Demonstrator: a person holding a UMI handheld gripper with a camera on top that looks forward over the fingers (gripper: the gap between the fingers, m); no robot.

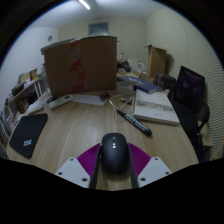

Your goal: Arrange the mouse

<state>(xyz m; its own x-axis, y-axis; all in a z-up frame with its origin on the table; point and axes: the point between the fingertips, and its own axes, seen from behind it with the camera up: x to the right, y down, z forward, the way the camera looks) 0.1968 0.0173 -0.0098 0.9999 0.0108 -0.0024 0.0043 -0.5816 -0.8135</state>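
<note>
A black computer mouse (115, 152) sits between my two fingers, its sides against the magenta pads (90, 158). My gripper (115, 165) is shut on it and holds it over the near part of the wooden table (80, 125). A dark mouse mat (27, 134) lies on the table to the left, apart from the mouse.
A large open cardboard box (78, 63) stands at the back of the table. A black remote-like bar (133, 121) lies just beyond the mouse. A flat white box (156, 106) lies to the right, a black chair (189, 92) beside it. Cluttered shelves (20, 100) stand at the left.
</note>
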